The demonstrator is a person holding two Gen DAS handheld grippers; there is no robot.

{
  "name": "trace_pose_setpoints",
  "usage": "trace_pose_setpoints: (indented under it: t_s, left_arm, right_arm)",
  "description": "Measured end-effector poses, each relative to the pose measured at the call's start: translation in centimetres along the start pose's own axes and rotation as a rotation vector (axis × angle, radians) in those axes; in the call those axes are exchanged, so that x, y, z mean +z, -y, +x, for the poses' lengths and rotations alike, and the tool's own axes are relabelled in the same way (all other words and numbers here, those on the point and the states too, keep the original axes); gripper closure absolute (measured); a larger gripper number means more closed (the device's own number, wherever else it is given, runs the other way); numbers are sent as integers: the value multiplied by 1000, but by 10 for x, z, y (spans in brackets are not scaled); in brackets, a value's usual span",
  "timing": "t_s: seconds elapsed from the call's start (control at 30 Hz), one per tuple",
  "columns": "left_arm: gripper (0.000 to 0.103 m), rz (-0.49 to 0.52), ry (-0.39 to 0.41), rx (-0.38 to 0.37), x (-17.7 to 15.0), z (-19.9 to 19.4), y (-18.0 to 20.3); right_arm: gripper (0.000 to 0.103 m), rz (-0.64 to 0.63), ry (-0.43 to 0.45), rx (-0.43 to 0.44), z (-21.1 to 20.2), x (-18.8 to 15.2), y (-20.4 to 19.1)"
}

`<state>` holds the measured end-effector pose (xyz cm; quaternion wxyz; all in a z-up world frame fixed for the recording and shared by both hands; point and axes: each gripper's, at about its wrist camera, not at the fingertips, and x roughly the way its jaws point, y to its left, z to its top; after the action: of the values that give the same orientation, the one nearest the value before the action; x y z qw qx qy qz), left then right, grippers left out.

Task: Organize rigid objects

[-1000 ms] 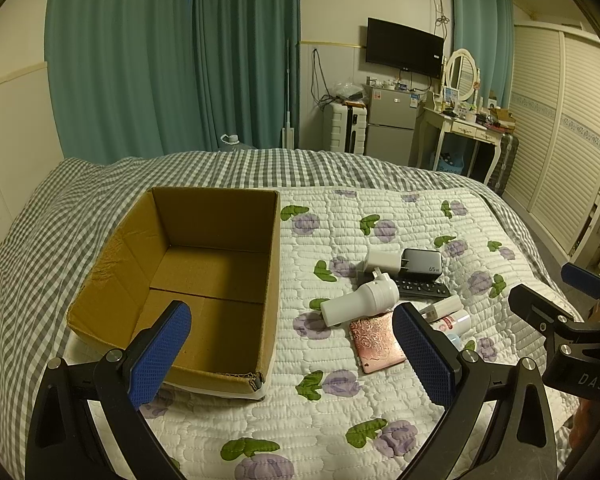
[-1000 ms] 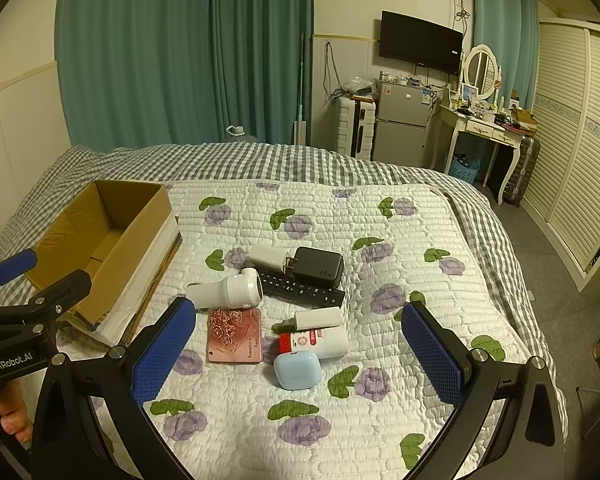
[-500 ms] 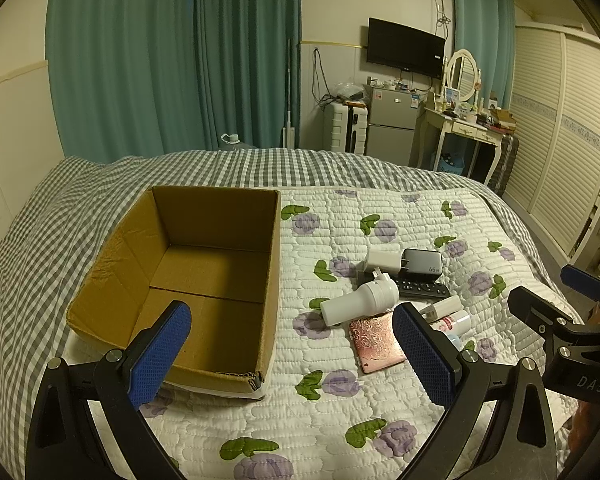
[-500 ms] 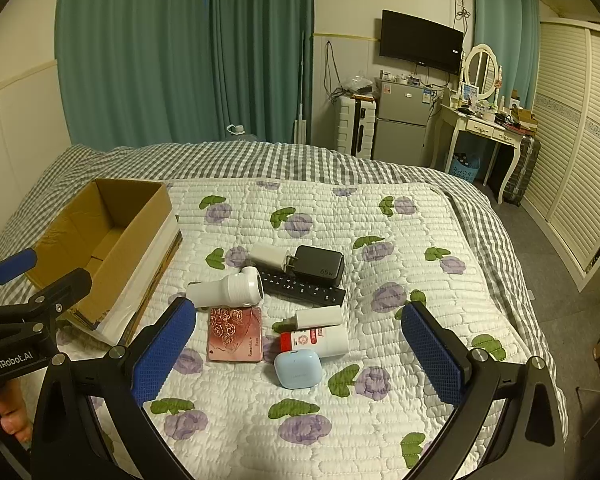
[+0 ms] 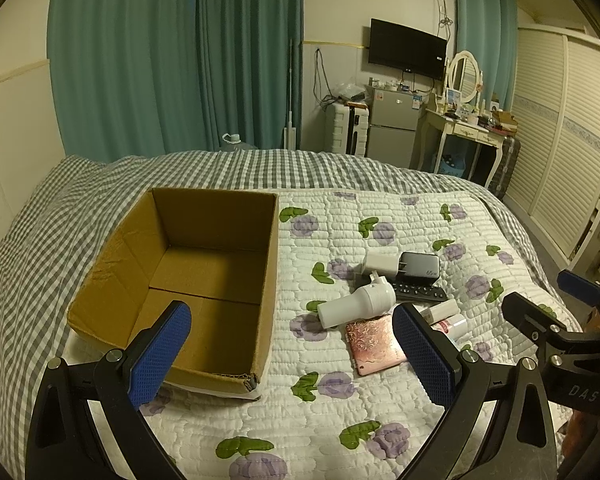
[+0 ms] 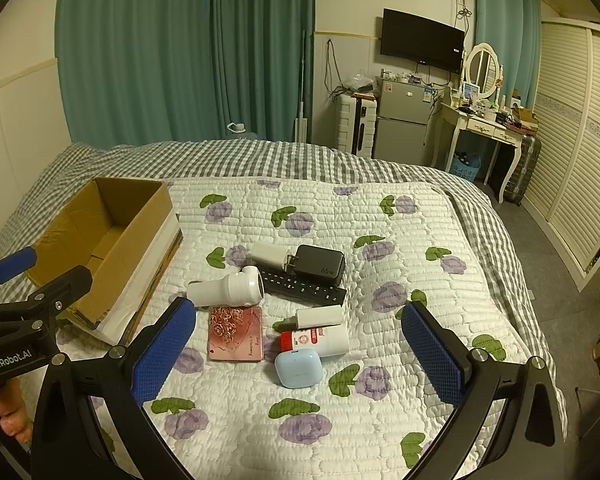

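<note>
Nothing is packed yet: the open brown cardboard box (image 5: 204, 280) sits empty (every item lies beside it on the quilt (image 6: 380, 420)). Both the left gripper (image 5: 292, 356) and right gripper (image 6: 300, 356) gape wide, holding nothing.

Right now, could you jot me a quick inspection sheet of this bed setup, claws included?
Surface: quilt with purple flowers, over a checked cover.
Job's things: box open, nothing seen inside; beside it a white bottle, pink case, remote, two chargers, tubes, blue case.
Clutter: nothing seen.
Claws: left claw and right claw both open, holding nothing.
Cables: wall cords.
Surroundings: curtains, TV, fridge, dresser.
</note>
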<state>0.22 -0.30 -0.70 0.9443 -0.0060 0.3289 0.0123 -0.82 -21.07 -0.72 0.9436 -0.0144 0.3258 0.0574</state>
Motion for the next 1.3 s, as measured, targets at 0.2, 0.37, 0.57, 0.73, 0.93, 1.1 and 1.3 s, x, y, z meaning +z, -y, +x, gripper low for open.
trace_pose_setpoints:
  t_s: [0.2,0.37,0.57,0.73,0.93,1.1,1.3]
  left_arm:
    - [1,-20,-8,-6,10,-8,17]
    - [1,23,-16,1,7,-9,42]
    - [1,35,-93,-17,-12,12,65]
    - [1,66,-186,17,-38,47,76]
    - [1,17,-284,63,-58,78,67]
    - [1,-33,-314,89,-65,88,54]
    - [1,-50,-334,83,-69,97,52]
  right_arm:
    - [0,9,16,6,-7,-1,7]
    - [0,31,27,-11,-16,1,24]
    - [0,44,-19,-61,-3,-10,49]
    - [1,112,-166,-14,34,-34,66]
    - [13,77,-296,47,79,-61,55]
    - [23,66,-382,144,111,-78,39]
    - [29,1,-413,189,136,-82,15]
